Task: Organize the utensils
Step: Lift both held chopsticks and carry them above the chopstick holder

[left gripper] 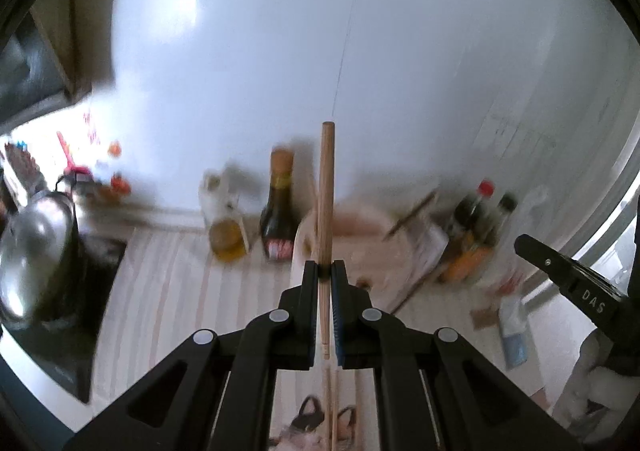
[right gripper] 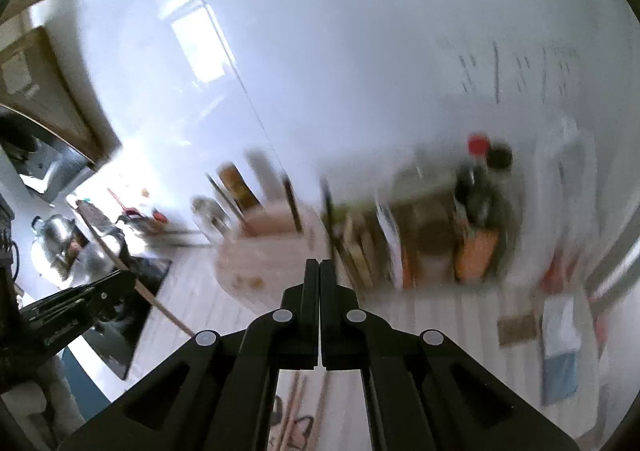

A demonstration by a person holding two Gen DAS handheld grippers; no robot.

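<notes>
White glossy wall (left gripper: pixel 400 51) w/ window glare; pale striped counter (left gripper: pixel 168 291); dark cooktop (left gripper: pixel 60 331) at left.

Both fisheye views look forward along their own fingers, out over the striped counter (left gripper: pixel 160 291) toward the white wall (left gripper: pixel 400 51) behind it. Taking the dark sauce bottle (left gripper: pixel 278 211) as landmark: the left wrist view faces the wall nearly square-on, with that bottle just left of its centre line and fairly near. The right wrist view sits further right and is turned slightly, so the wall seam slants; it is heavily blurred, and the dark sauce bottle cannot be picked out there. Both views share the red-capped bottle cluster (left gripper: pixel 480 211) (right gripper: pixel 480 179) right of the landmark and the steel kettle (left gripper: pixel 36 235) (right gripper: pixel 56 231) far left of it. Each view catches the other hand-held gripper at its edge: the right hand-held gripper (left gripper: pixel 568 283) and the left hand-held gripper (right gripper: pixel 80 307).
</notes>
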